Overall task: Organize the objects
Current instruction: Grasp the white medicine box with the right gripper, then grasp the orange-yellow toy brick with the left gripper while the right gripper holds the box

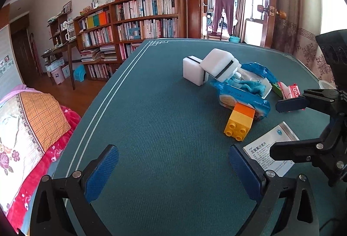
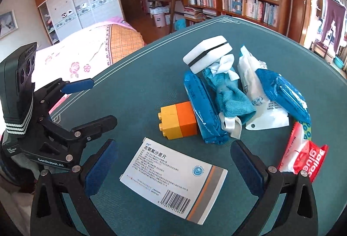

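On the green table mat [image 1: 151, 116] lies a heap: two white sponges with black stripes [image 1: 219, 66], a teal cloth [image 2: 229, 95], blue wipe packets [image 2: 203, 108] and a red packet [image 2: 303, 158]. A yellow-and-orange toy brick [image 2: 179, 120] lies on its side against a blue packet. A white medicine box [image 2: 173, 179] lies flat nearest me. My right gripper [image 2: 173, 171] hovers open over that box, and its pads do not touch it. My left gripper [image 1: 173, 171] is open over bare mat, left of the brick [image 1: 239, 122], holding nothing.
A bed with pink and orange covers [image 1: 32, 123] runs along the table's left edge. A full bookshelf [image 1: 141, 19] and a doorway with hanging clothes [image 1: 223, 12] stand beyond the far edge. The left half of the mat is bare.
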Action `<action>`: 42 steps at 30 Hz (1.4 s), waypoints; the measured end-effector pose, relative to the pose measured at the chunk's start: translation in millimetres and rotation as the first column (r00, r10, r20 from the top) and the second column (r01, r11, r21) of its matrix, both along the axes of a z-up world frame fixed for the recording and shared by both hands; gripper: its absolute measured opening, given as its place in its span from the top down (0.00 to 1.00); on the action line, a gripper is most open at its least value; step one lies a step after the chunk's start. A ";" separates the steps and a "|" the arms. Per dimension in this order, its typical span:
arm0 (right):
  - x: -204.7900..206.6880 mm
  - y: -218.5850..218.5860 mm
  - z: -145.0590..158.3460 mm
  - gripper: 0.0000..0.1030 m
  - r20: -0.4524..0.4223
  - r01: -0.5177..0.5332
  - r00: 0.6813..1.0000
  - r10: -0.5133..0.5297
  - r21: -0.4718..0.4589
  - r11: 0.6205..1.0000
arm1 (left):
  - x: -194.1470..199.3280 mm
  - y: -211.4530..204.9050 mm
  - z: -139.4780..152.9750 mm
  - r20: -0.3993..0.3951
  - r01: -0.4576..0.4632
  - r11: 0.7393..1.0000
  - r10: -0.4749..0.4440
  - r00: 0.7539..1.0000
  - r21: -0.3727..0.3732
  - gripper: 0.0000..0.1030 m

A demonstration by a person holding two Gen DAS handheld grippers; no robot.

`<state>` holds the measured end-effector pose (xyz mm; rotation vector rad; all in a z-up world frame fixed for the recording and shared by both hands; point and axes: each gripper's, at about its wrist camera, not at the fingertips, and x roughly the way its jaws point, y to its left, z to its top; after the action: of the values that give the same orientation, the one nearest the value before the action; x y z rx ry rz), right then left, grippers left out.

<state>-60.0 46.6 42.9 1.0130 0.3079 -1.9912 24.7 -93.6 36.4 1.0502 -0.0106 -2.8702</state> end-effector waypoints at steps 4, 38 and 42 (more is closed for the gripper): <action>-4.7 -2.2 -12.1 0.00 0.091 -0.078 0.993 0.076 0.010 0.997 | -1.9 -2.5 -1.7 0.008 -0.007 1.000 0.006 1.000 0.009 0.00; 86.4 75.4 -32.0 0.37 -0.124 0.410 0.910 -0.396 0.126 0.903 | -54.2 57.6 -16.4 0.079 0.139 0.990 -0.139 0.987 0.002 0.13; 89.6 75.5 -32.8 0.37 -0.130 0.425 0.903 -0.410 0.123 0.897 | -64.1 62.3 -23.0 0.110 0.149 0.989 -0.149 0.983 0.005 0.22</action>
<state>29.5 122.1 10.1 1.1480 0.3161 -2.4446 -39.5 -31.3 13.4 1.2574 -0.1055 -2.9369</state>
